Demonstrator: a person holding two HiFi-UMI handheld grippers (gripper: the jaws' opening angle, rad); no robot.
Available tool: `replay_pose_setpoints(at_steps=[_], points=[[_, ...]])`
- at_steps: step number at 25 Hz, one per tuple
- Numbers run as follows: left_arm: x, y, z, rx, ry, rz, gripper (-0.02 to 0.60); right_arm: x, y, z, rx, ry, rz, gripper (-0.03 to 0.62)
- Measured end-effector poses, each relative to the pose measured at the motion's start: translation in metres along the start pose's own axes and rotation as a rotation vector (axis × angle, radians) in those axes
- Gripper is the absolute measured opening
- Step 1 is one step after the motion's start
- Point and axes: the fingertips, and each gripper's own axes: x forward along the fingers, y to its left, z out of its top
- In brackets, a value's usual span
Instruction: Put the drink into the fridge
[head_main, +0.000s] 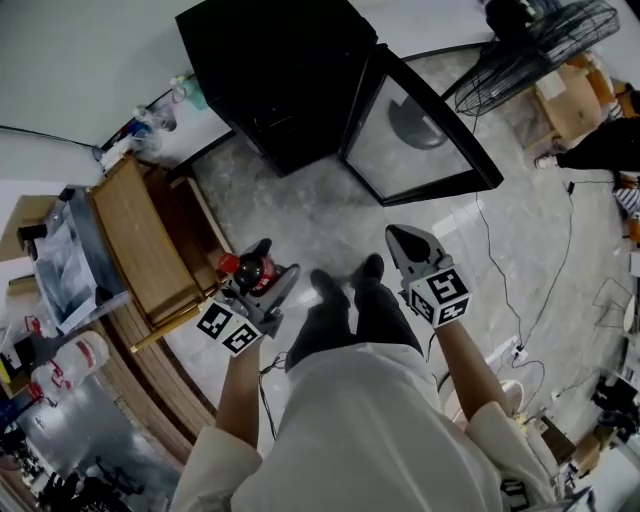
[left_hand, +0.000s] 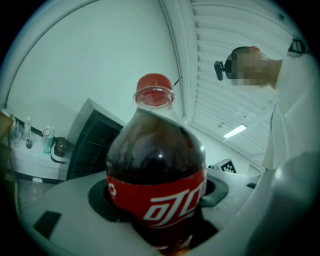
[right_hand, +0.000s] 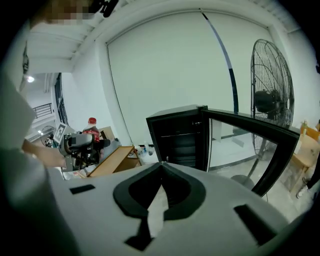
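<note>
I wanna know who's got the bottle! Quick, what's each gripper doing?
Left gripper: closed on the bottle.
Right gripper: closed, empty.

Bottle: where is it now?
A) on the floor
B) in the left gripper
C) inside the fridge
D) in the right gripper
B: the left gripper is clamped on the bottle; the right gripper is shut and empty.

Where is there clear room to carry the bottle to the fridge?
Bare floor between the wooden bench and the open glass door leads to the fridge. Crowded: the cluttered table far left, cables at right.
</note>
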Motion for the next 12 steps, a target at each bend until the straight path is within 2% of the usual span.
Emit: replay_pose_setpoints(at_steps=[6, 12], points=[[0.031, 0.025, -0.012, -0.004, 0.018, -0.015, 0.304, 0.033, -0.020, -0.002, -0.021, 0.001, -0.011, -0.002], [0.062, 0.042, -0.018, 0.037, 0.018, -0.017, 0.304, 0.071, -0.044, -0.001, -0.047, -0.019, -0.006, -0.002]])
